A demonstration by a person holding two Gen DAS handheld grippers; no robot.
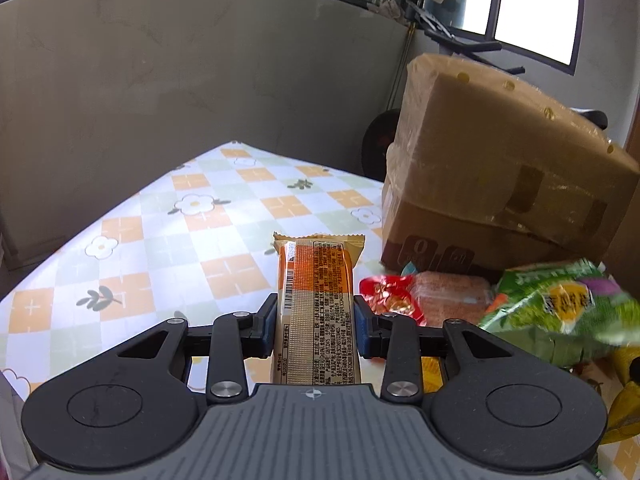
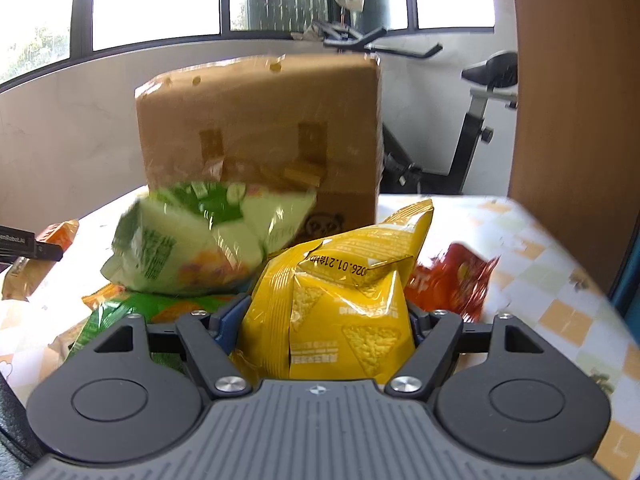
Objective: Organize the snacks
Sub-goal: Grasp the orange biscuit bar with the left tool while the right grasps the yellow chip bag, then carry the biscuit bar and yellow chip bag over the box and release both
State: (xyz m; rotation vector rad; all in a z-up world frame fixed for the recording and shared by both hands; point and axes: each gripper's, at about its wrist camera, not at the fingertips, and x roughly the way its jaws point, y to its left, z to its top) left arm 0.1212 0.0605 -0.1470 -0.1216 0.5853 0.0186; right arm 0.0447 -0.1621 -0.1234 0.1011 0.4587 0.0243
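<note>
My left gripper (image 1: 315, 322) is shut on an orange snack bar (image 1: 314, 280), held lengthwise between its blue pads above the checked tablecloth (image 1: 160, 232). My right gripper (image 2: 320, 324) is shut on a yellow chip bag (image 2: 340, 292), which fills the gap between the fingers. A green chip bag (image 2: 200, 236) lies left of the yellow one; it also shows in the left wrist view (image 1: 560, 300). A red bag (image 2: 452, 280) lies to the right, behind the yellow bag. In the left wrist view a red packet (image 1: 388, 292) and a brown packet (image 1: 448, 292) lie right of the bar.
A tall cardboard box (image 2: 260, 128) stands at the back of the table, behind the snacks; it also shows in the left wrist view (image 1: 500, 168). An exercise bike (image 2: 472, 120) stands beyond the table. A wooden panel (image 2: 572, 100) rises at the right. The other gripper's tip (image 2: 28, 246) shows at far left.
</note>
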